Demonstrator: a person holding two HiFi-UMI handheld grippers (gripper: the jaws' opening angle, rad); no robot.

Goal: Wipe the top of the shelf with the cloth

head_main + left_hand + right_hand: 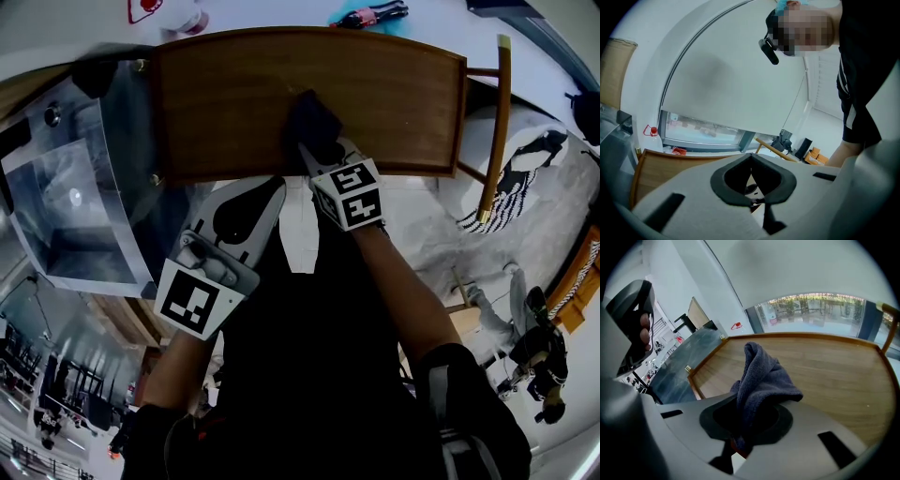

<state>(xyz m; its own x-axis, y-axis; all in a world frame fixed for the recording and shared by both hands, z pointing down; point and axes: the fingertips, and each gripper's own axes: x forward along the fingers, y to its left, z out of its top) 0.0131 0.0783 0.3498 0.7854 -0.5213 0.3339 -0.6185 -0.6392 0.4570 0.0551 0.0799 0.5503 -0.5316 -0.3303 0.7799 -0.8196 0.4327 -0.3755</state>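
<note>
The dark grey-blue cloth (312, 124) is sitting bunched over the wooden shelf top (225, 94), near its front edge. The right hand-held gripper (317, 155) is clamping its folds. The left hand-held gripper (262, 192) is hanging just off that edge, jaws together and empty. What looks like a clear panel (75, 197) is standing at the left.

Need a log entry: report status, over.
Right tool shut on dark cloth, over wooden shelf top. Left tool shut, empty, held back. No obstruction seen.
</note>
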